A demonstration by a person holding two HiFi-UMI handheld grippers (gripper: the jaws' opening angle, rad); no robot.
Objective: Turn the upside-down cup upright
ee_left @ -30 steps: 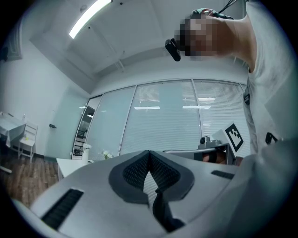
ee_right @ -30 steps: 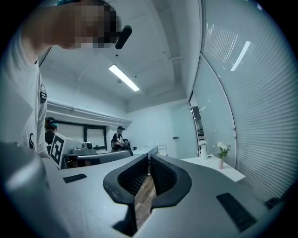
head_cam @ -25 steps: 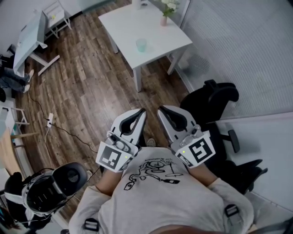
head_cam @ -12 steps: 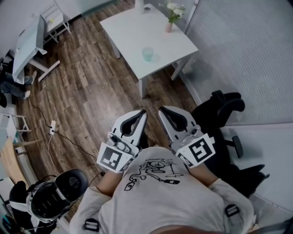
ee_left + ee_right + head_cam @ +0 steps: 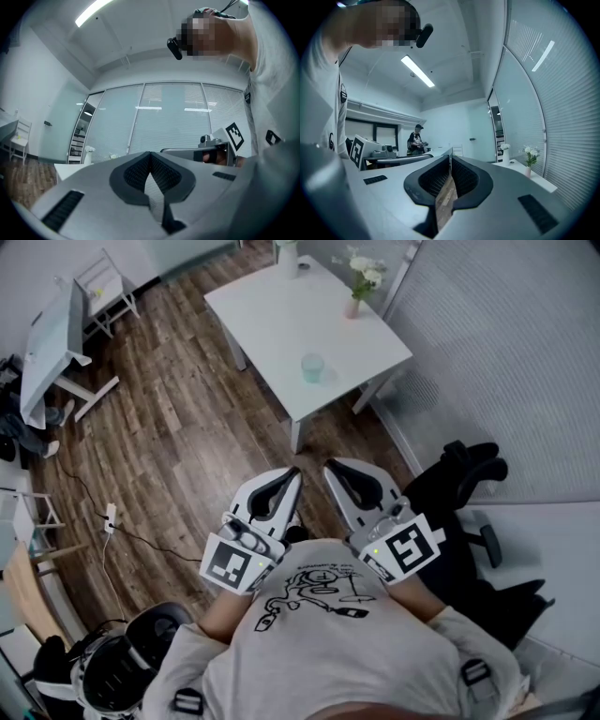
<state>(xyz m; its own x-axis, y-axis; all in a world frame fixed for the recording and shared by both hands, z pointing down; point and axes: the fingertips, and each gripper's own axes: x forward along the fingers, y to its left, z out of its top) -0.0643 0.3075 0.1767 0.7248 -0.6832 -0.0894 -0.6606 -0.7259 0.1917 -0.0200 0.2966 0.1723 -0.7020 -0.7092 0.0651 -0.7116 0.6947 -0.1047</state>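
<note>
Cup (image 5: 312, 367) orientation too small to tell

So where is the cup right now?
In the head view, the cup sits on the white table at upper centre, toward its near right edge, with the flower vase beyond it at the far right corner.

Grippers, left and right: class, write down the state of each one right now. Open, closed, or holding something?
Left gripper: closed, nothing between its jaws.
Right gripper: closed, nothing between its jaws.
</note>
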